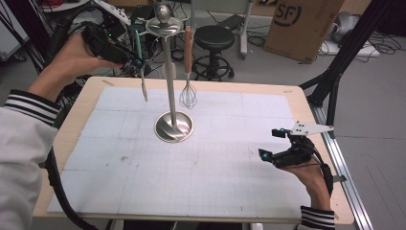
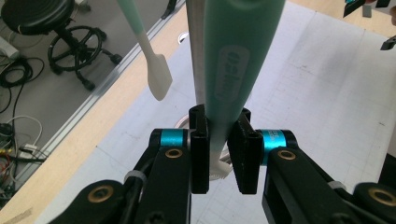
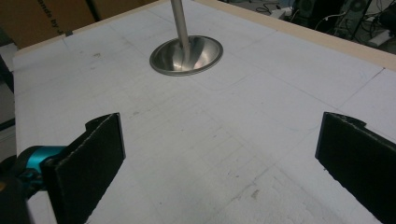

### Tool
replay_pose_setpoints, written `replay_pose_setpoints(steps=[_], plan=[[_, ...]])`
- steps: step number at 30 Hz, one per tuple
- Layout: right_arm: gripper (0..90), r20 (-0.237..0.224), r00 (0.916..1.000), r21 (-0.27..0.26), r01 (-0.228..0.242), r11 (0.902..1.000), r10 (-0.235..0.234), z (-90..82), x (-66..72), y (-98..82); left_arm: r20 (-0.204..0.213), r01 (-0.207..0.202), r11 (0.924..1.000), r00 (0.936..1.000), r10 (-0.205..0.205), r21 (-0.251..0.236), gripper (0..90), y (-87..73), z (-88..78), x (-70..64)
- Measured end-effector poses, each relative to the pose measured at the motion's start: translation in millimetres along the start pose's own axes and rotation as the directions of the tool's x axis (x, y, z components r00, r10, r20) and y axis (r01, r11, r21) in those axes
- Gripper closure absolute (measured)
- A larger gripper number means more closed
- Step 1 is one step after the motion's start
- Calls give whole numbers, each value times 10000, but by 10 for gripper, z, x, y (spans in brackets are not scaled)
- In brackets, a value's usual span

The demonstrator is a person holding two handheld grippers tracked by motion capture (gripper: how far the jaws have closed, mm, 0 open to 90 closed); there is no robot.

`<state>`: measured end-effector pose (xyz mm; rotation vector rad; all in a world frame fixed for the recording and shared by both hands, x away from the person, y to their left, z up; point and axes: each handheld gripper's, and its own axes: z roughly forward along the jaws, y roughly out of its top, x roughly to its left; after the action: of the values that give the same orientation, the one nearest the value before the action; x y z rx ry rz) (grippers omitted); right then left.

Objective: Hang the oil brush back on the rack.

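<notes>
A steel utensil stand (image 1: pixel 168 81) rises from a round base (image 1: pixel 174 126) (image 3: pixel 186 55) on the white mat. From its top ring hang a whisk (image 1: pixel 188 96) with a wooden handle and a green-handled spatula with a white blade (image 1: pixel 144 90) (image 2: pixel 158 74). My left gripper (image 1: pixel 136 62) (image 2: pixel 220 116) is raised at the stand's left, shut on the lower end of a thick green utensil handle (image 2: pixel 236 56); a white tip pokes out below the jaws. My right gripper (image 1: pixel 271 143) (image 3: pixel 224 135) rests low near the table's right edge, open, with only mat between its pads.
The gridded white mat (image 1: pixel 201 167) covers most of the wooden table. A black stool (image 1: pixel 214 38) and a cardboard box (image 1: pixel 301 24) stand on the floor beyond. A black tripod leg (image 1: pixel 335 72) and a metal rail (image 1: pixel 347 182) run along the right side.
</notes>
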<state>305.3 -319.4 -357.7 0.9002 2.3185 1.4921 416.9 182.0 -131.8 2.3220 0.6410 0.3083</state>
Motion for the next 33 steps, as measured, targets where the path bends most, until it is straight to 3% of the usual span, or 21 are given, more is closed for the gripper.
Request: replay_pose_setpoints(steps=[5,7,33], plan=[[3,-16,10000,13,11,10000,-11,4,0,-3,-61,-42,9997,10000,43,257,793,30,-3,-13],[2,-4,10000,-5,-22,10000,22,0,-2,-3,-273,-97,9994,9996,107,338,793,43,-11,-22],[2,-95,10000,162,17,9999,-15,65,-1,-21,-274,97,9971,9996,-77,754,795,101,6,-41]])
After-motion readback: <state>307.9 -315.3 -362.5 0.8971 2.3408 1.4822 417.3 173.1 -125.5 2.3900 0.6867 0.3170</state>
